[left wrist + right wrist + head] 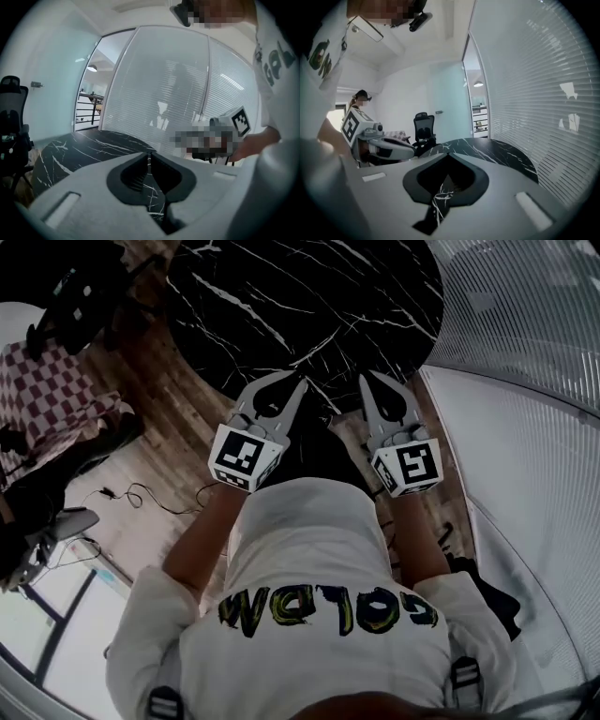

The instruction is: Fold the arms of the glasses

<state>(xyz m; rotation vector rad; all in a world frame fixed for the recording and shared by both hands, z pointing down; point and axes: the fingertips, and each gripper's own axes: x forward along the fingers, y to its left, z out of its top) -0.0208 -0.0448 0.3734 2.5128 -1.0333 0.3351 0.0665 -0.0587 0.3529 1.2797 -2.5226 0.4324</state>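
Observation:
No glasses show in any view. In the head view my left gripper [298,382] and right gripper [367,378] are held side by side in front of the person's chest, both pointing at the near edge of a round black marble table [309,296]. Both are shut with nothing between the jaws. The left gripper view shows its jaws [149,154] meeting at the tips above the marble top, and the right gripper's marker cube [239,121] to the right. In the right gripper view its jaws [447,154] are closed too, and the left gripper [389,149] lies to the left.
A glass wall with blinds [525,315] curves along the right side. A red-and-white chequered seat [47,390] and dark furniture stand at the left on the wooden floor, where a cable [141,493] lies. A black office chair [423,126] stands beyond the table.

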